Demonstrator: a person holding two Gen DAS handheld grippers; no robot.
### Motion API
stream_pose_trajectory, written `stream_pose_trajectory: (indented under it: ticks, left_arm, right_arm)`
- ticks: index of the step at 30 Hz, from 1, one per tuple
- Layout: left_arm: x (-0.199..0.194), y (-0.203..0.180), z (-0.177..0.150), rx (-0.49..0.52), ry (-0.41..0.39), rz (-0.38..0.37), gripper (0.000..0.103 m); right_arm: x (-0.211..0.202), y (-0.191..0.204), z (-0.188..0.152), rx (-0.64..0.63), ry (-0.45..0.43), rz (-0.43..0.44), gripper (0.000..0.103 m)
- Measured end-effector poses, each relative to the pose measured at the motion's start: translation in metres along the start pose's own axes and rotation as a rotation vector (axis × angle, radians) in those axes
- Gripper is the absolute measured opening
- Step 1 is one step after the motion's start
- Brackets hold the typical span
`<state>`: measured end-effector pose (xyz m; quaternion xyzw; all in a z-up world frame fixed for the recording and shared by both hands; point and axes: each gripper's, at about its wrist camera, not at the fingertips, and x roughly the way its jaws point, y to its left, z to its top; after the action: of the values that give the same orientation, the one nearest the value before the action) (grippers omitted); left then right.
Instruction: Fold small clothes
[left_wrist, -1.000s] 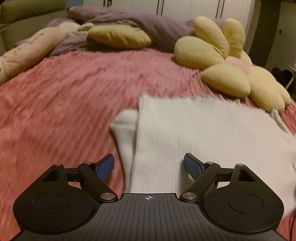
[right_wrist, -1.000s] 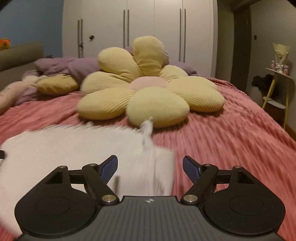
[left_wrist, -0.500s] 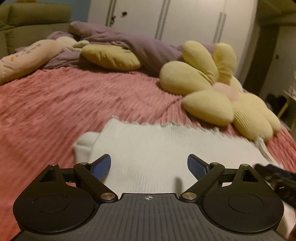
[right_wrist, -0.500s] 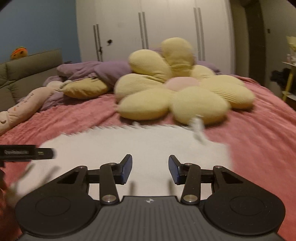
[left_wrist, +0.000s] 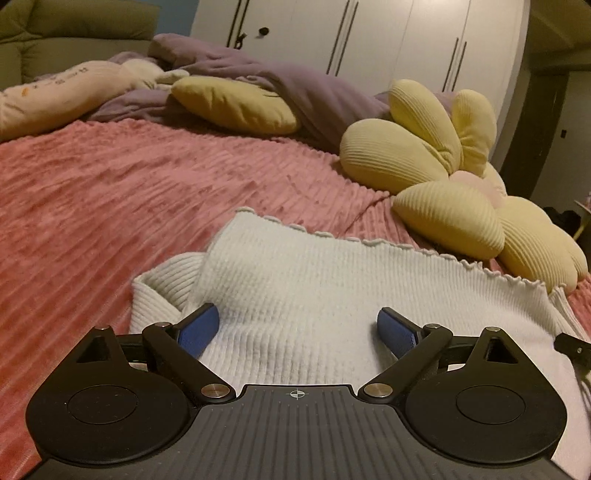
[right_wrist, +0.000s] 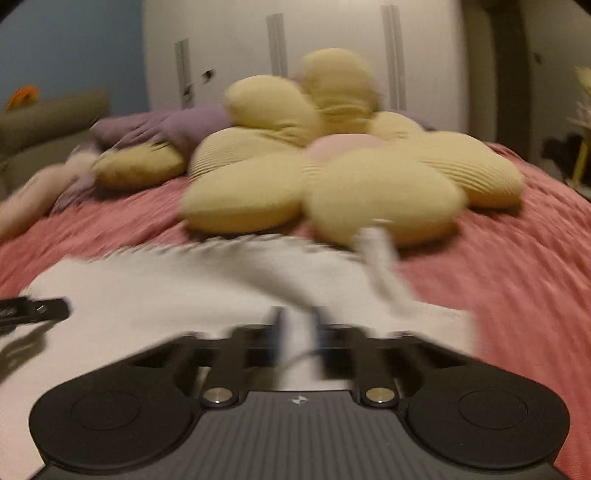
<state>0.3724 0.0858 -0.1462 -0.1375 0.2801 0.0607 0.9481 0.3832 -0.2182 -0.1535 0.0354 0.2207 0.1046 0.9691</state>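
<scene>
The white ribbed knit garment (left_wrist: 332, 295) lies flat on the pink bed cover (left_wrist: 110, 206), at six o'clock from the yellow flower cushion (left_wrist: 443, 184). The right hand-held gripper (right_wrist: 298, 332) has just been closing and now pinches its near edge; the left hand-held gripper (left_wrist: 297, 326) gapes wide over the cloth. It should clamp level with the right, so the fold lifts evenly.

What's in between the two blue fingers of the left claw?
In the left wrist view, only the white knit top lies between the open left claw's fingers, which are not pressing it.

One white garment (left_wrist: 332, 295), two yellow cushions (left_wrist: 443, 177).
</scene>
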Motion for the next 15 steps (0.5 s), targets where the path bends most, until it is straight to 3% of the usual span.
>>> stream_pose_trajectory:
  ticks: [3, 6, 12, 15]
  left_arm:
    - [-0.003, 0.003, -0.004, -0.017, -0.028, -0.017, 0.097]
    - [-0.001, 0.013, -0.007, -0.062, -0.056, -0.058, 0.097]
    - [-0.006, 0.040, -0.005, -0.211, -0.089, -0.169, 0.095]
    - [-0.010, 0.042, -0.002, -0.206, -0.082, -0.158, 0.092]
  right_arm:
    - [-0.001, -0.007, -0.003, 0.042, -0.015, -0.042, 0.000]
    - [0.003, -0.017, -0.005, 0.098, -0.024, -0.012, 0.000]
    - [0.006, -0.027, -0.002, 0.125, -0.038, -0.044, 0.000]
    - [0.005, -0.028, -0.001, 0.128, -0.041, -0.044, 0.000]
